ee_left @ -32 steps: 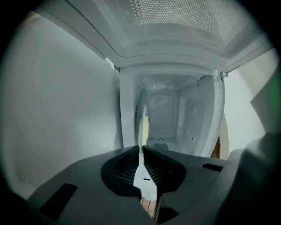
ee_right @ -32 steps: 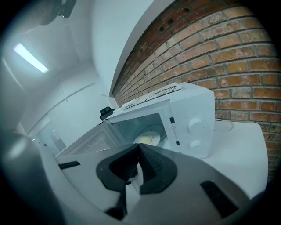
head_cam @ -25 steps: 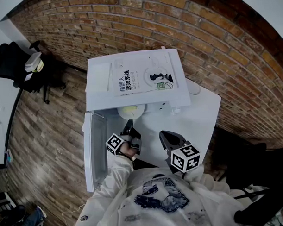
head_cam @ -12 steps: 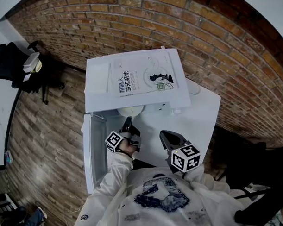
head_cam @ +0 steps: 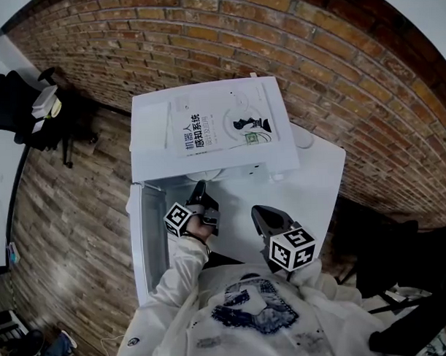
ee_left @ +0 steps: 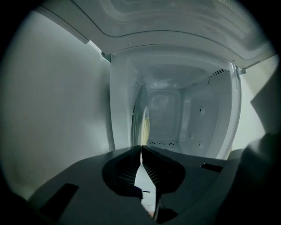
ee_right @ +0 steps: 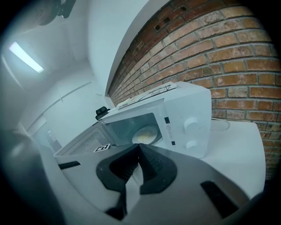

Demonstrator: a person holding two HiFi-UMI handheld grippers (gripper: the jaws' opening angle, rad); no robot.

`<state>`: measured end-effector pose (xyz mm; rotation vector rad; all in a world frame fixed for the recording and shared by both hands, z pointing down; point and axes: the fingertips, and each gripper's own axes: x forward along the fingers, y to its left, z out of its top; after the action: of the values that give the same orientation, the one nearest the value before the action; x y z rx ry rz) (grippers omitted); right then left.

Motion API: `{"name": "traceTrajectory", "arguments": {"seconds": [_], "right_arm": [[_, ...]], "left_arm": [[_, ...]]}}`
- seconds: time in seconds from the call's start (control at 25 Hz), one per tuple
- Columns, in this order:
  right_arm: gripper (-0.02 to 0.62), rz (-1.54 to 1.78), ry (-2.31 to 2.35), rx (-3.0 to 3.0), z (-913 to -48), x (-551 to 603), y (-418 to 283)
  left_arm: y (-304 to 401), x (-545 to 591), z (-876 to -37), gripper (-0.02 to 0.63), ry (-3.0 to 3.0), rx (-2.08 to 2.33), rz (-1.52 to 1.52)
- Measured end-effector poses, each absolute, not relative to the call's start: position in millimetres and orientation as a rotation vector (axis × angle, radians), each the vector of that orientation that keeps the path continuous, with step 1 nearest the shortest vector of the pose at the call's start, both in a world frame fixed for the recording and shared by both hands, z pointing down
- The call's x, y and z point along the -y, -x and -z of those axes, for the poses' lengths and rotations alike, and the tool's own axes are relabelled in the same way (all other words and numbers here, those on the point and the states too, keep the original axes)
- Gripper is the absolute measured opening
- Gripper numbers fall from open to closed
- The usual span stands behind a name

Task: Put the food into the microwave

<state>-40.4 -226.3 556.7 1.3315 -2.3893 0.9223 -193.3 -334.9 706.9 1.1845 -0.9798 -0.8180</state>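
White sleeve [head_cam: 184, 264] extended, left gripper [head_cam: 200, 187] level at microwave [head_cam: 153, 150], fingers [ee_left: 163, 169] pinching plate [ee_left: 144, 181]

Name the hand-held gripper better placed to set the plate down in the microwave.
Left. Left hand-held gripper grips the plate inside the microwave; right hand-held gripper hangs outside, empty.

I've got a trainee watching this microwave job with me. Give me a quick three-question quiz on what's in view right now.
1. True or false: the microwave door is shut.
2. What is the left gripper holding? A) a cup B) a plate of food C) nothing
3. Name the thing that lies on top of the microwave.

Key: 1 false, the door stands open. 2 B, the jaws grip the plate by its edge, inside the cavity. 3 a book.
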Motion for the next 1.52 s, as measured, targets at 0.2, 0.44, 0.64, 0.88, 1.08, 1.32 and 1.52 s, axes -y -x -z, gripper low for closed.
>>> {"name": "traceTrajectory", "arguments": {"seconds": [0.2,0.44,0.64,0.88,1.08,1.32,1.52], "right_arm": [[0.014,-0.918,-1.342,2.392,-553.3,224.8,40.2],[0.014,-0.912,-1.352,2.408,-547.3,218.2,38.9],[0.014,-0.908,-1.338,2.438,-541.3,207.3,40.4],[0.014,-0.897,-1.315,2.485,-533.2,193.0,39.2],[0.014,-0.883,-1.298,2.537,-522.6,184.1,37.5],[0.014,-0.840,-1.243,2.620,-503.0,175.5,43.9],[0.012,-0.794,-1.201,2.683,-483.1,167.0,50.3]], "left_arm": [[192.3,336.1,-706.4,0.021,-1.179,0.976,0.807],[191.1,327.5,-704.2,0.022,-1.194,0.977,0.777],[192.7,307.6,-698.5,0.023,-1.221,0.993,0.760],[183.4,279.0,-649.0,0.021,-1.453,1.000,0.699],[168.2,250.8,-579.2,0.008,-1.734,0.985,0.636],[177.3,214.4,-528.9,0.008,-2.013,1.210,0.423],[171.2,186.4,-483.9,0.006,-2.224,1.351,0.253]]}}
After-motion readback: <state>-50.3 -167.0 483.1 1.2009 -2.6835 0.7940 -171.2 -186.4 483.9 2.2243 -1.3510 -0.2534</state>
